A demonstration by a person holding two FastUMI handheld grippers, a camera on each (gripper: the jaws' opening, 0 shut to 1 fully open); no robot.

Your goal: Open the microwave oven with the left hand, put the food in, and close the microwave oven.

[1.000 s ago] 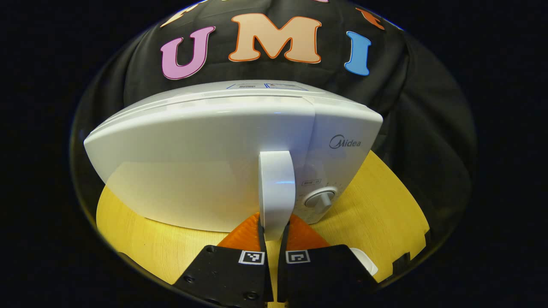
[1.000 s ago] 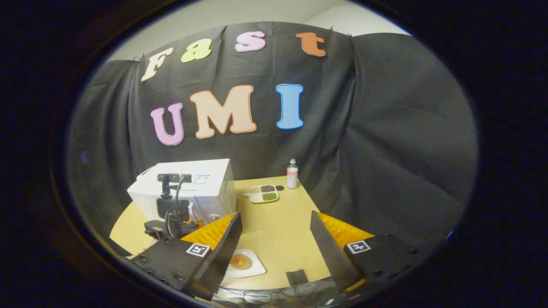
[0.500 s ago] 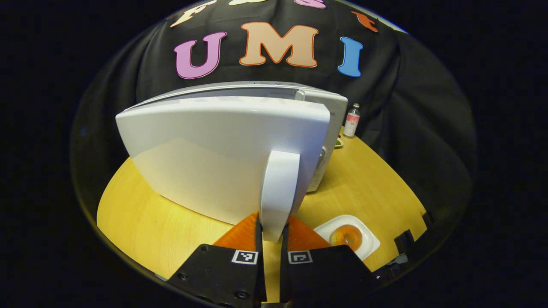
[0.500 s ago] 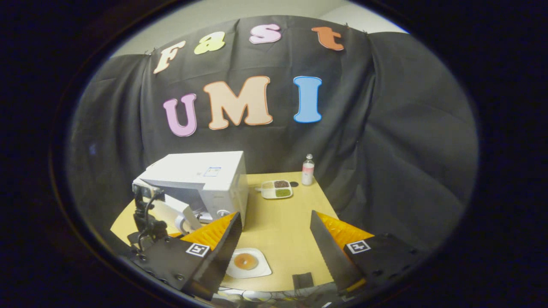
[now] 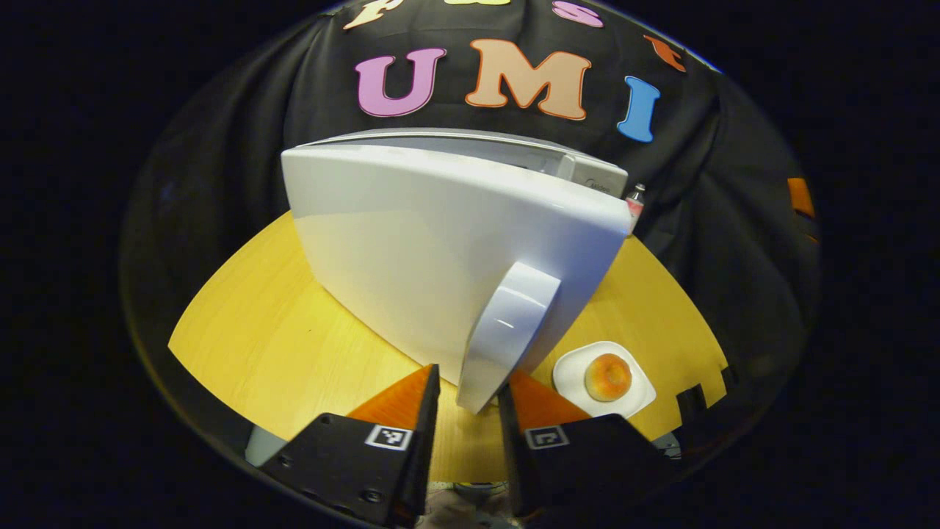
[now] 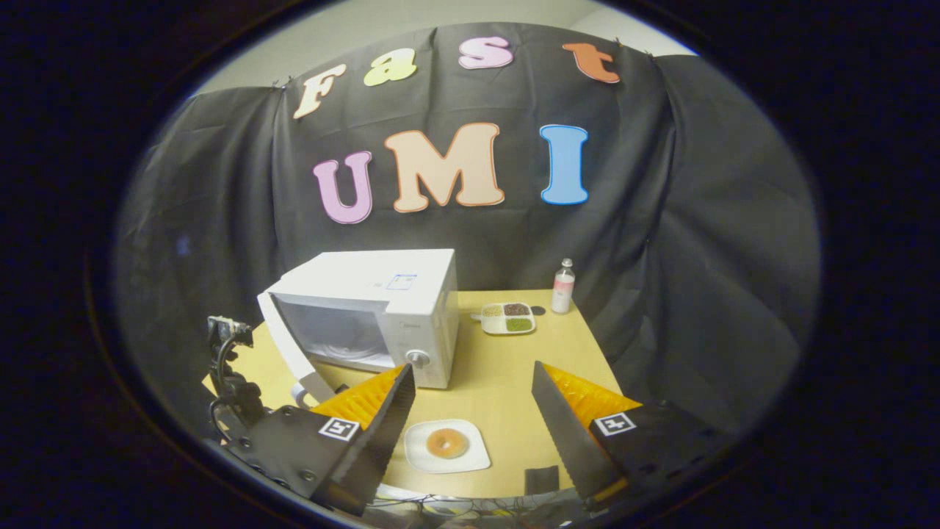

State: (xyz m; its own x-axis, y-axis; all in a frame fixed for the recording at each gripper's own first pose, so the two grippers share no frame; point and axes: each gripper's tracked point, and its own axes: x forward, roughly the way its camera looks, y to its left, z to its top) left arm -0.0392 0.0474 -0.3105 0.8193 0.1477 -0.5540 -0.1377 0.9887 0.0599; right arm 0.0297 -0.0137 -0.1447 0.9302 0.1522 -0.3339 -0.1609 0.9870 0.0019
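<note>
The white microwave (image 6: pixel 411 283) stands on the wooden table (image 6: pixel 499 382) with its door (image 5: pixel 440 242) swung wide to the left, so the cavity (image 6: pixel 341 338) shows. My left gripper (image 5: pixel 470 397) is open, and the door handle (image 5: pixel 507 330) hangs between its parted fingers without being pressed. A bagel-like bun (image 6: pixel 447 443) lies on a small white plate (image 6: pixel 470 459) near the table's front edge; the plate (image 5: pixel 569 371) also shows to the right of the handle. My right gripper (image 6: pixel 474 411) hovers open above that plate, holding nothing.
At the back of the table, a sectioned white tray of grains (image 6: pixel 508 317) sits to the right of the microwave, with a small bottle (image 6: pixel 562 285) beside it. A dark flat object (image 6: pixel 542 479) and cables lie at the front edge. The left gripper's body (image 6: pixel 231 382) stands by the door.
The door has swung from shut to wide open, pulled by the handle. My left gripper's fingers have parted off the handle. The right gripper view has shifted left and the cavity came into sight.
</note>
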